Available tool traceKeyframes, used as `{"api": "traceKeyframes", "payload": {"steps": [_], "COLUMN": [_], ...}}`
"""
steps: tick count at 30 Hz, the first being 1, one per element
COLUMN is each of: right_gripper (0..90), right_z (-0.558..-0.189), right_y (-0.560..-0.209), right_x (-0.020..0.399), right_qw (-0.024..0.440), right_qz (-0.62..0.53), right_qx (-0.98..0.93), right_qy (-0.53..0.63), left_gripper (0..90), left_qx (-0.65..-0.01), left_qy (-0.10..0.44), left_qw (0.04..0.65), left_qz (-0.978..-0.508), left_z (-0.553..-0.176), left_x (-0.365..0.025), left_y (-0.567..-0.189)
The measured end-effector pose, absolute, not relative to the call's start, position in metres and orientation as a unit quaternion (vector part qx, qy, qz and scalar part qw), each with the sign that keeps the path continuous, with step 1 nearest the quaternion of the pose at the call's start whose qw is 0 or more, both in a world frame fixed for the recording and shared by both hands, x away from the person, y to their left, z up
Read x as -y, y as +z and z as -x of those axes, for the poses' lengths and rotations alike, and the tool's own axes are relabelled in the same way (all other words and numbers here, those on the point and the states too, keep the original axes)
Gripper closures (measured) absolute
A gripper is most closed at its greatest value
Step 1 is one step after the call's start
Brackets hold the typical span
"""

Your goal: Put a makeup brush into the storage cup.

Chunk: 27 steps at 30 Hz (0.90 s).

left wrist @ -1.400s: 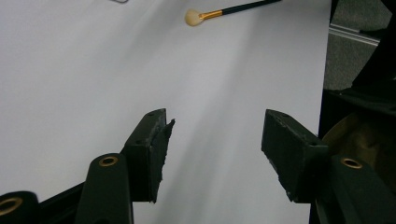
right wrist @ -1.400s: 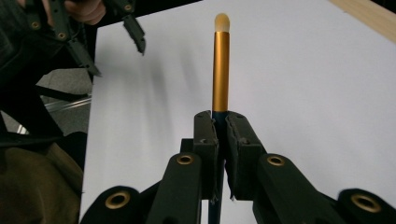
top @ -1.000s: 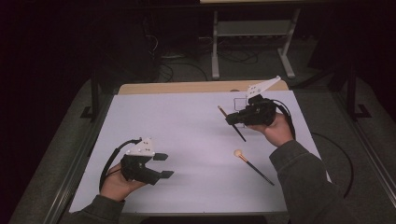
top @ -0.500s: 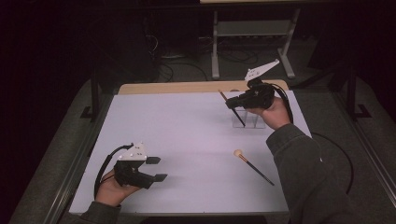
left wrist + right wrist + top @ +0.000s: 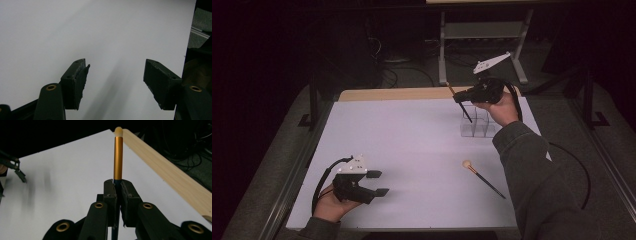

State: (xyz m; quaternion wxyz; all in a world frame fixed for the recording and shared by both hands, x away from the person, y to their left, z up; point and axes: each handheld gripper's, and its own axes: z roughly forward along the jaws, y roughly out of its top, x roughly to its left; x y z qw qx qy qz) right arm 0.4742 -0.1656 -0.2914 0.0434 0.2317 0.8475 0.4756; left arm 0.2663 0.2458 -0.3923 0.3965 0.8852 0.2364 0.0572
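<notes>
Low at the near left of the white worktop (image 5: 412, 150), the left hand-held gripper (image 5: 379, 183) hangs with jaws apart, empty. At the far right, the right hand-held gripper (image 5: 460, 96) clamps a slim gold-ferruled makeup brush (image 5: 458, 101) over the clear plastic two-cell holder (image 5: 479, 125). I'd straighten the brush upright before lowering it, handle first, into a cell. A second pale-tipped brush (image 5: 482, 176) lies well clear.

We see the held brush (image 5: 118, 157) w/ a smooth, satin orange-gold metal ferrule, soft pale tip. Table (image 5: 412, 145) has a matt white top, paper-like, w/ a pale bare wood edge strip (image 5: 170, 172); holder (image 5: 475, 125) looks clear glossy plastic. Gripper pads (image 5: 81, 82) are matt black, rough, chipped at edges.
</notes>
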Motion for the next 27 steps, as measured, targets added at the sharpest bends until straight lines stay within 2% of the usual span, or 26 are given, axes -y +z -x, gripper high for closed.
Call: {"api": "traceKeyframes", "payload": {"steps": [27], "right_gripper": [82.7], "right_z": [-0.504], "right_y": [-0.315], "right_x": [0.191], "right_qw": [0.072], "right_qz": [-0.304], "right_qx": [-0.804], "right_qy": [0.506], "left_gripper": [34.4], "left_qx": [-0.236], "left_qy": [0.049], "left_qw": [0.394], "left_qz": [-0.887], "left_z": [-0.269], "left_x": [-0.247], "left_y": [-0.399]}}
